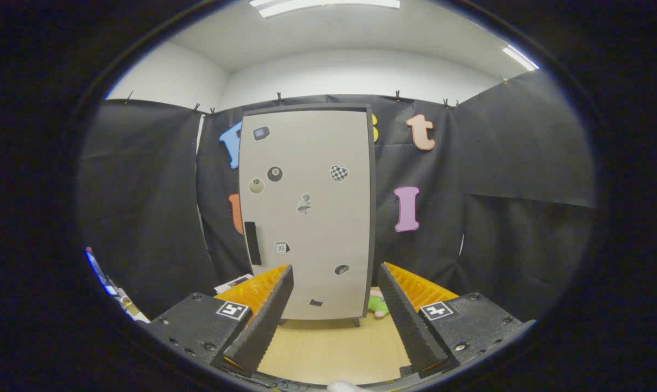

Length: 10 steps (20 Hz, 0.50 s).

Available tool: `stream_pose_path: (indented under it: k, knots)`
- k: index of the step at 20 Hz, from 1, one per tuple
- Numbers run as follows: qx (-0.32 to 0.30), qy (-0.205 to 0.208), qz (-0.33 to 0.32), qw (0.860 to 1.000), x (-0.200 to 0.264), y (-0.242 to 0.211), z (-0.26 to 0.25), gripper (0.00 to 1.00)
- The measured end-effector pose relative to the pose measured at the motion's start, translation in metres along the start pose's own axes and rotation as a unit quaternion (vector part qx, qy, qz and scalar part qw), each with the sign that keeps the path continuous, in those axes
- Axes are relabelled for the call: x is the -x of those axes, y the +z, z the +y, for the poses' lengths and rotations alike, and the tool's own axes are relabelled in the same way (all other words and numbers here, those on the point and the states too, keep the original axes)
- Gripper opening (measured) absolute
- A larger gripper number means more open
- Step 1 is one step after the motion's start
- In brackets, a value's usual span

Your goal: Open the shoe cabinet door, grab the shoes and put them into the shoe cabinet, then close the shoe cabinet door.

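Grey shoe cabinet [306,212] stands shut beyond my tool [335,296], whose fingers gape wide, holding nothing. Green-pink shoe [379,305] lies by its right foot on the floor [328,348], within reach for loading.

Cabinet [306,212] beyond fingers [263,321] (spread)

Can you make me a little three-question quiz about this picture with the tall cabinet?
1. True or false: the shoe cabinet door is shut.
2. The hand-held gripper has its fingers: A) spread apart with nothing between them, B) pressed on a shoe, C) pressed on the handle.
3. Fill in: the dark handle sits on the door's ____ side, as seen from the gripper.

Key: 1 true. 2 A. 3 left.
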<state>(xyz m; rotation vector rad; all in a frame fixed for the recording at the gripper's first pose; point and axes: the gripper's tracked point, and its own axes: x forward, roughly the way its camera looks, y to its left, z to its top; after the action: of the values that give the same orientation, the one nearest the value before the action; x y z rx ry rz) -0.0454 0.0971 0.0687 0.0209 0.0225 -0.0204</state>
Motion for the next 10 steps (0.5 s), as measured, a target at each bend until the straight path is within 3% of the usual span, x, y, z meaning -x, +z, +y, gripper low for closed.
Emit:
stream_pose_path:
  k: [10]
  knots:
    - [0.000,0.003,-0.001,1.000,0.0028,-0.0005,0.0020,0.99]
